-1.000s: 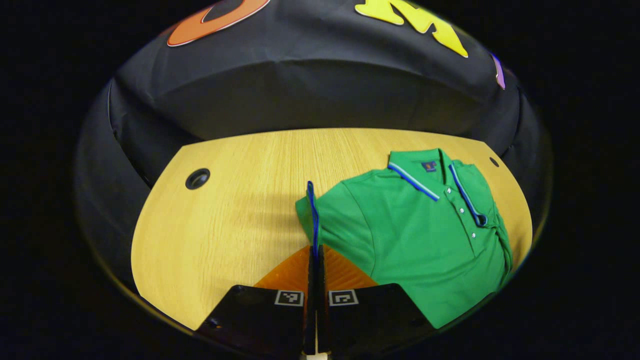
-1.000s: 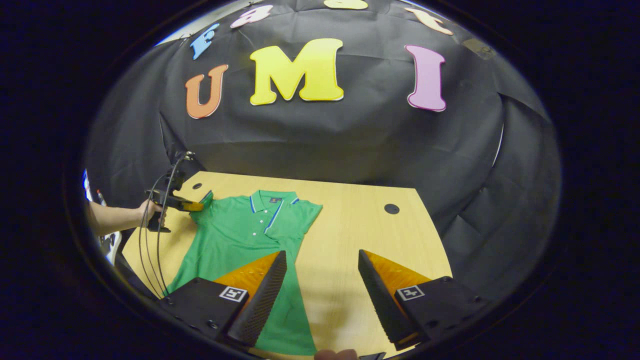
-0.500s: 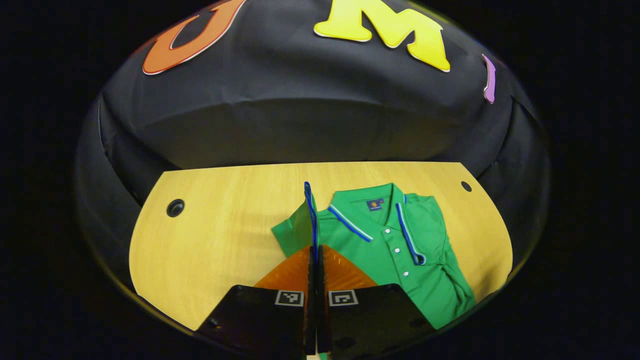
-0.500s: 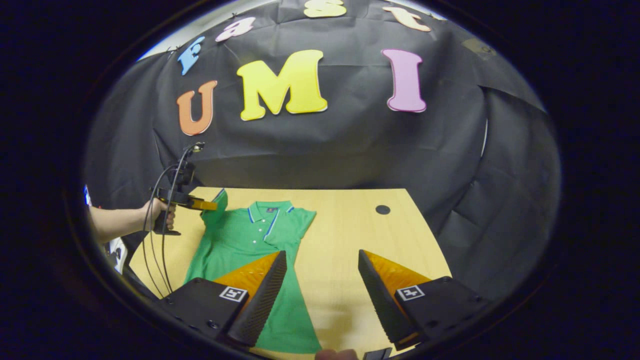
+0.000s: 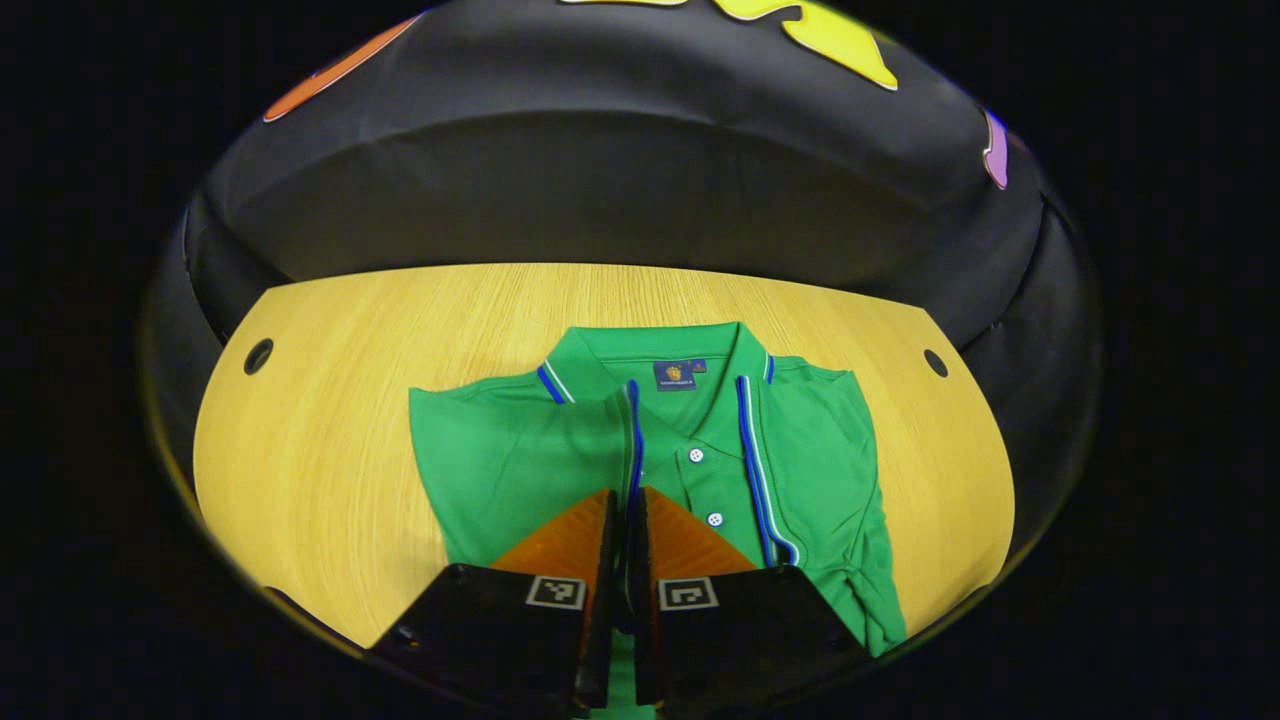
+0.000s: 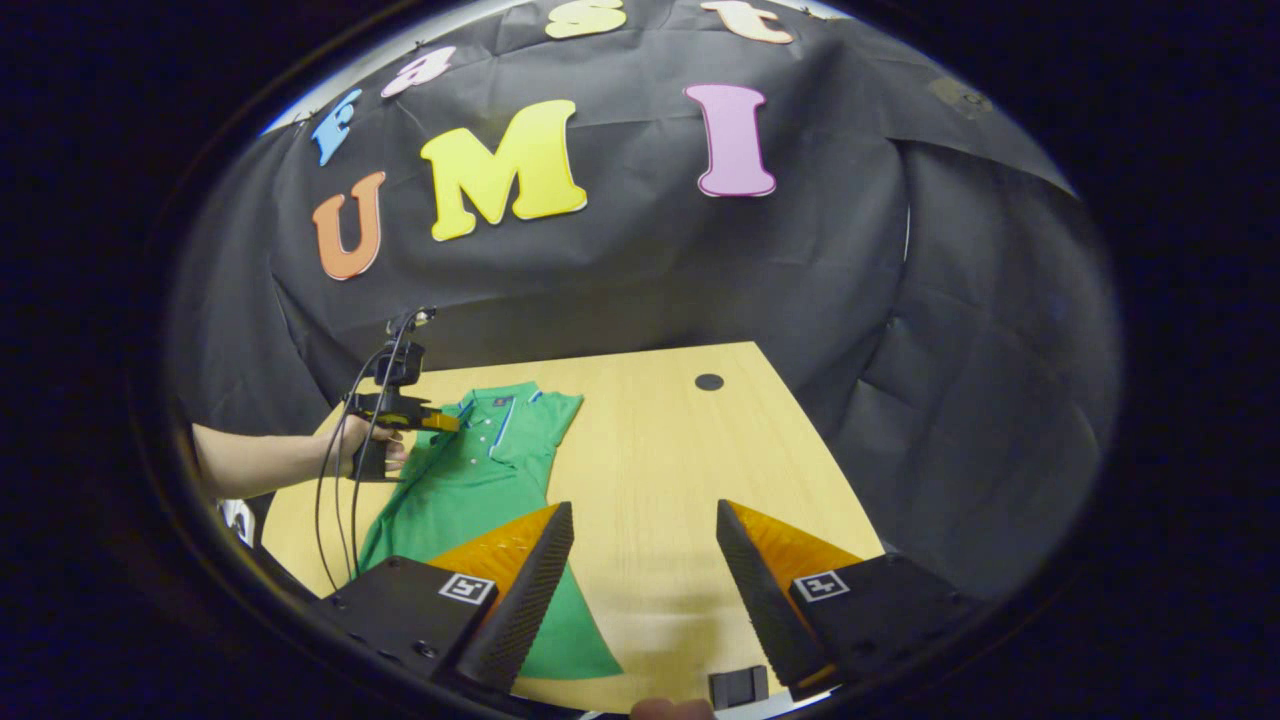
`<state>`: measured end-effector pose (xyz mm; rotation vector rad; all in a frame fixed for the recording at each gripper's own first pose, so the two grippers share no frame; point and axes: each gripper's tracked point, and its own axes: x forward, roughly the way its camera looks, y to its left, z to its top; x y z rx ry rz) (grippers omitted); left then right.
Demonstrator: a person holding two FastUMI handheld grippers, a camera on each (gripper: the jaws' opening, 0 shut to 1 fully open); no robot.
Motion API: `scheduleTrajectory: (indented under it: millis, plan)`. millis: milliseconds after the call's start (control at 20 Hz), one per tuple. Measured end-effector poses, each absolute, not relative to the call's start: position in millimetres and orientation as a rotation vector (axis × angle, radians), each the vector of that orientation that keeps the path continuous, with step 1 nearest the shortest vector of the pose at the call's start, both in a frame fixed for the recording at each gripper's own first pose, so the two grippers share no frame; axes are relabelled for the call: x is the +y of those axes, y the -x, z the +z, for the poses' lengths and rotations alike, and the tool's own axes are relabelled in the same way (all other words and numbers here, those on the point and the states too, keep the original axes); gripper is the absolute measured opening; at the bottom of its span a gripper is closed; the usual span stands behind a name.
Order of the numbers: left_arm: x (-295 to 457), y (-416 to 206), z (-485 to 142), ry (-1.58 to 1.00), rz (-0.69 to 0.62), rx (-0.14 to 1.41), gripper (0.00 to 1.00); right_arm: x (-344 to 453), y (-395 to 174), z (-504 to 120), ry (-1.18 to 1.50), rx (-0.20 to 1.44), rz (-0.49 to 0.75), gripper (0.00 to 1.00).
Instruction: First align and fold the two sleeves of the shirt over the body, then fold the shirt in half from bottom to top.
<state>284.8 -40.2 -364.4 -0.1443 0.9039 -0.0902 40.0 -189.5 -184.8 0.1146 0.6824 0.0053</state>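
My left gripper [image 5: 628, 500] is pinched narrow on the blue-trimmed edge of the shirt's sleeve [image 5: 632, 440], which runs up from between its two fingers; both fingers press on the cloth. Ahead of that gripper the green shirt [image 5: 500, 470] lies face up on the wooden worktop [image 5: 320, 430], its collar [image 5: 660, 355] farthest from me and the button placket [image 5: 700, 480] just to the right of the gripped edge. The held sleeve sits over the chest, close beside the placket, while the cloth at the shirt's far right side is bunched in soft folds. A dark round hole [image 5: 258, 356] sits in the worktop off to the left, another off to the right. My right gripper [image 6: 640, 560] is spread wide with nothing between its fingers, hovering above bare worktop to the right of the shirt's lower part [image 6: 560, 640]. From there I see my left hand [image 6: 365, 445] farther off to the left, holding the left gripper over the shirt near its collar, cables [image 6: 335, 500] hanging from it.
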Motion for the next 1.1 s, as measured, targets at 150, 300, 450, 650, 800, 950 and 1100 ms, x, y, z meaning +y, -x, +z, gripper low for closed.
scheduleTrajectory:
  millis: [150, 300, 450, 650, 800, 950, 1100]
  plan:
    - [-36, -281, -346, 0.142, -0.075, 0.865, 0.48, -187, -41, -184, -0.108, 0.674, 0.023, 0.93]
    - [-30, -271, -319, 0.120, -0.076, 0.814, 0.90, -175, -42, -182, -0.106, 0.666, 0.055, 0.90]
    - [-22, -241, -280, 0.123, -0.073, 0.767, 0.91, -150, -47, -182, -0.116, 0.668, 0.132, 0.93]
    - [-14, -173, -234, 0.105, -0.092, 0.709, 0.99, -117, -47, -192, -0.136, 0.719, 0.217, 0.94]
    - [-4, -114, -211, 0.076, -0.088, 0.681, 0.99, -98, -40, -202, -0.090, 0.750, 0.269, 0.93]
    - [2, -52, -209, 0.088, -0.082, 0.698, 0.99, -84, -28, -215, -0.027, 0.757, 0.319, 0.96]
    - [7, 10, -235, 0.052, -0.129, 0.775, 0.99, -80, -4, -243, 0.045, 0.802, 0.359, 0.96]
